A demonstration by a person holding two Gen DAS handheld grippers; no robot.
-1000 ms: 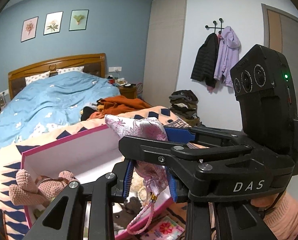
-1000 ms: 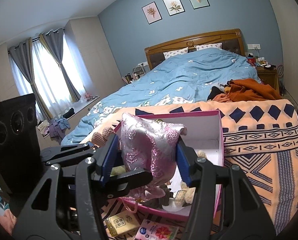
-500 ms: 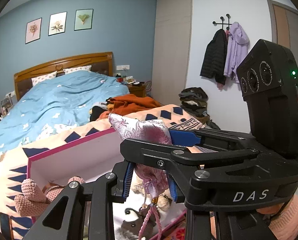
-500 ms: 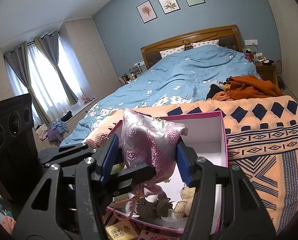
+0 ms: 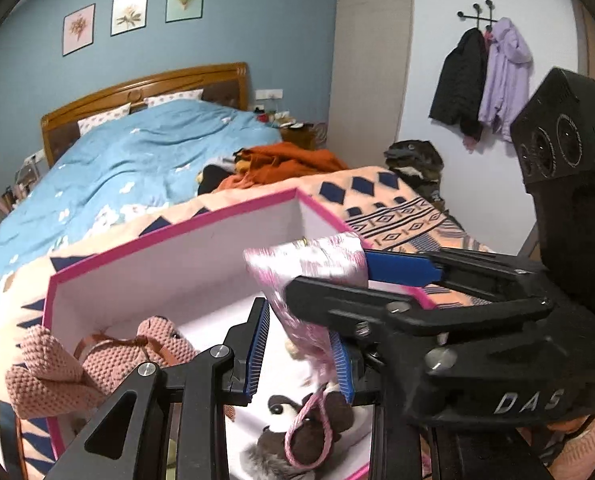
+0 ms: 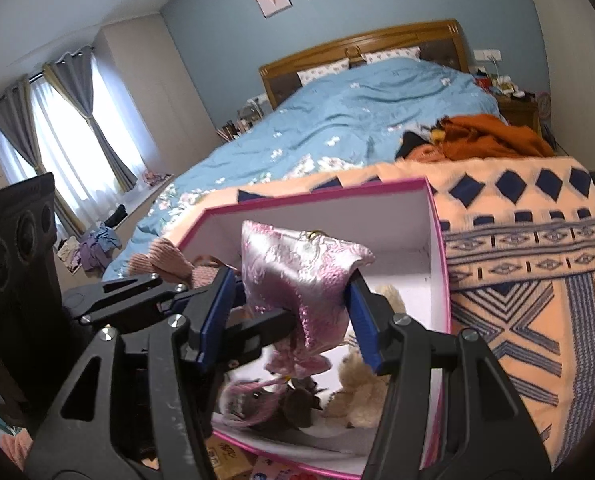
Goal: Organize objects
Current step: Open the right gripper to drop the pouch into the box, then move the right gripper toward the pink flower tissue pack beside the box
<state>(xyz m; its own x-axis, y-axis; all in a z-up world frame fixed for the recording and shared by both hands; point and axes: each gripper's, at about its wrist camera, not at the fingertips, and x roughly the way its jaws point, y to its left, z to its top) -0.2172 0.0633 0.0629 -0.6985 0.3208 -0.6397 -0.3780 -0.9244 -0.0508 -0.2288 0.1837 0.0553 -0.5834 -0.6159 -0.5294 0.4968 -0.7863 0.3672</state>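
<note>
A pink brocade drawstring pouch [image 6: 301, 276] hangs over an open pink-rimmed white box [image 6: 433, 216]. My right gripper [image 6: 293, 312] has its blue pads against the pouch's two sides. The pouch also shows in the left wrist view [image 5: 309, 280], blurred. My left gripper [image 5: 299, 348] has its jaws spread; the pouch's neck lies by the right pad, clear of the left pad. The pouch's cord loop [image 5: 309, 436] dangles into the box [image 5: 169, 236]. A pink knitted toy [image 5: 77, 364] leans over the box's left wall. Brown and cream plush toys [image 6: 357, 384] lie inside.
The box rests on a peach patterned blanket [image 6: 529, 264] at the foot of a blue-quilted bed [image 6: 357, 120]. Orange clothes [image 5: 289, 160] lie on the bed. Small printed packets [image 6: 229, 456] lie in front of the box. Coats [image 5: 481, 76] hang on the right wall.
Both grippers and the pouch have come down and forward over the box. My left gripper's jaws have spread apart off the pouch's neck. The right gripper still holds the pouch.
</note>
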